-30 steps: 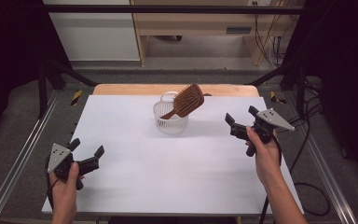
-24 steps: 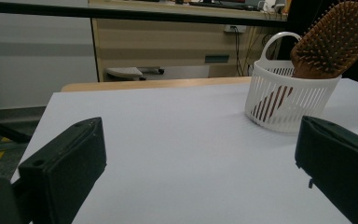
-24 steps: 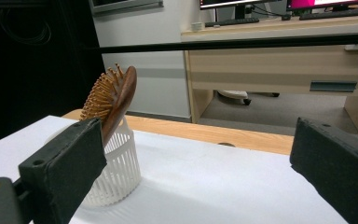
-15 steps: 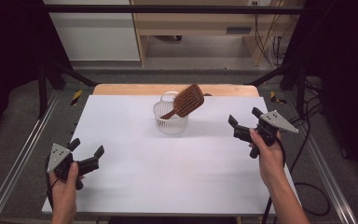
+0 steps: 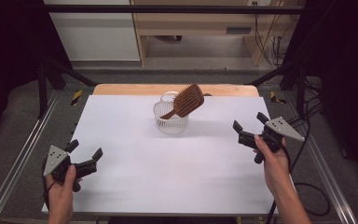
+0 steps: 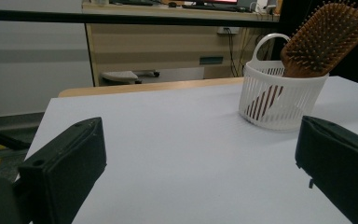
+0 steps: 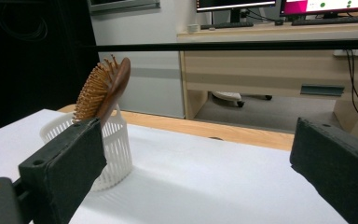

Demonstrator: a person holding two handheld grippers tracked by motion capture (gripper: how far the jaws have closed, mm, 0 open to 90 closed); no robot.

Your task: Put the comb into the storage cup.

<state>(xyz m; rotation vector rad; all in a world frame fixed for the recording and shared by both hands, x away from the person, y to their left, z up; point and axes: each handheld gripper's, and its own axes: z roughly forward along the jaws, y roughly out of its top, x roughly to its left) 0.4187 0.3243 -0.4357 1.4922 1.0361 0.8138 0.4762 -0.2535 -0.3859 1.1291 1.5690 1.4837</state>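
Here, a white slotted basket (image 5: pixel 171 117) stands on the white table (image 5: pixel 168 168), toward its far edge. A wooden paddle hairbrush (image 5: pixel 186 100) sits in the basket handle-down, its bristled head tilted out over the rim. The left claw (image 5: pixel 85 156) is well apart from the basket on its near left, jaws apart, holding nothing. The right claw (image 5: pixel 249 125) is near the basket's right side, jaws likewise apart and holding nothing.

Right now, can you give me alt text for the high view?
A wooden hairbrush leans handle-down in a small white basket on a white table. A person's hands hold the left gripper and right gripper open near its sides.
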